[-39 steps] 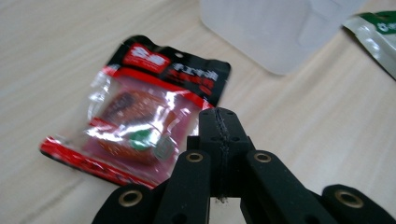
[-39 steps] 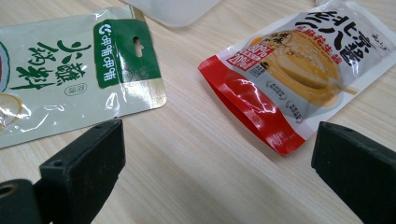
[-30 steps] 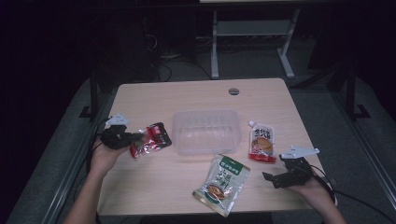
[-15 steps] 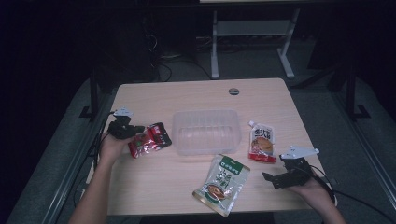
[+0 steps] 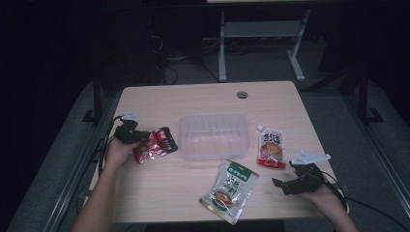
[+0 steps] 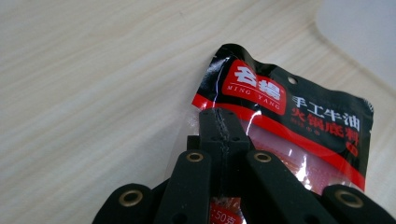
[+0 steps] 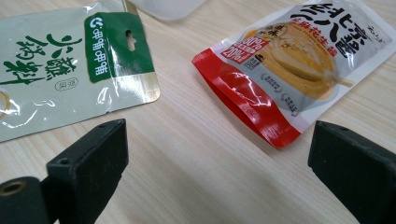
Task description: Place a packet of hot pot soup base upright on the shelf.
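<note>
At the left middle of the high view, our left gripper (image 5: 137, 137) has its jaws pressed together on the edge of a red packet (image 5: 155, 145); the left gripper view shows the black tips (image 6: 219, 126) pinching the packet's (image 6: 299, 126) clear margin just below its red label. That packet sits just beside the left wall of a clear plastic tub (image 5: 213, 136) at the centre of the wooden table (image 5: 193, 99). Toward the lower right, our right gripper (image 5: 285, 183) rests on the table with its jaws spread wide and nothing between them. Near it lie a green pouch (image 5: 231, 190) and a red and white sauce pouch (image 5: 270, 147), both flat on the table.
</note>
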Tool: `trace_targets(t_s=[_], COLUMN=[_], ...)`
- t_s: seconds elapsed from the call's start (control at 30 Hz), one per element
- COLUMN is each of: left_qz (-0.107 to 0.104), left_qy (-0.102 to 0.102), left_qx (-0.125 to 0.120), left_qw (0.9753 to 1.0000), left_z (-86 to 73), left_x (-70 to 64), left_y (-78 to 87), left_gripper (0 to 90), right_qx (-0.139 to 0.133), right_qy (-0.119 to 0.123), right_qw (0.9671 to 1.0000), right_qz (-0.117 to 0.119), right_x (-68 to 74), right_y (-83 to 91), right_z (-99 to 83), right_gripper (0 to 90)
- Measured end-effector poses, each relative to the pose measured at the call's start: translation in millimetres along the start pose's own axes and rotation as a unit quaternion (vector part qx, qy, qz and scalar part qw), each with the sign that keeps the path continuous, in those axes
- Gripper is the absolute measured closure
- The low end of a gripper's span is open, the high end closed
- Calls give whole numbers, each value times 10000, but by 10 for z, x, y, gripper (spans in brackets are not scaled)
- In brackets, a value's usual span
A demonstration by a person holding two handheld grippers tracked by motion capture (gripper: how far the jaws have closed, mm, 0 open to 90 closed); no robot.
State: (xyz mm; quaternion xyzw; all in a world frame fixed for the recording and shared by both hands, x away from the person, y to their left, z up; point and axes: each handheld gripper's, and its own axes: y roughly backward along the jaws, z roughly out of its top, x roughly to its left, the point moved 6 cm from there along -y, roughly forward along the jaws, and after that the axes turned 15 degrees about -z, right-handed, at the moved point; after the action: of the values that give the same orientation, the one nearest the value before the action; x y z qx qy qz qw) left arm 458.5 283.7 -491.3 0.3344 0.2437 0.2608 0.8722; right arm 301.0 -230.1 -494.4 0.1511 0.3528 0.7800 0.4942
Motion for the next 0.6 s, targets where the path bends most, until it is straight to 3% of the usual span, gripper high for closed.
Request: trace_targets(t_s=[0.07, 0.1, 0.27, 0.6], left_qz=[-52, -133, -291, -522], left_qy=[-42, 10, 61, -133], left_qx=[174, 98, 268, 566], left_qw=[9998, 9999, 9992, 9969], left_z=[-46, -56, -123, -326], left_x=[-11, -23, -100, -531], left_y=[-5, -4, 46, 122], left_gripper=[900, 900, 900, 899], right_qx=[-12, -17, -34, -44], right_qy=[14, 9, 10, 37], right_qw=[10000, 10000, 10000, 10000], right_qz=[0, 3, -24, -27], right_x=[1, 2, -8, 7], right_y=[4, 7, 12, 15], right_z=[0, 1, 8, 17], right_gripper=[46, 46, 46, 46])
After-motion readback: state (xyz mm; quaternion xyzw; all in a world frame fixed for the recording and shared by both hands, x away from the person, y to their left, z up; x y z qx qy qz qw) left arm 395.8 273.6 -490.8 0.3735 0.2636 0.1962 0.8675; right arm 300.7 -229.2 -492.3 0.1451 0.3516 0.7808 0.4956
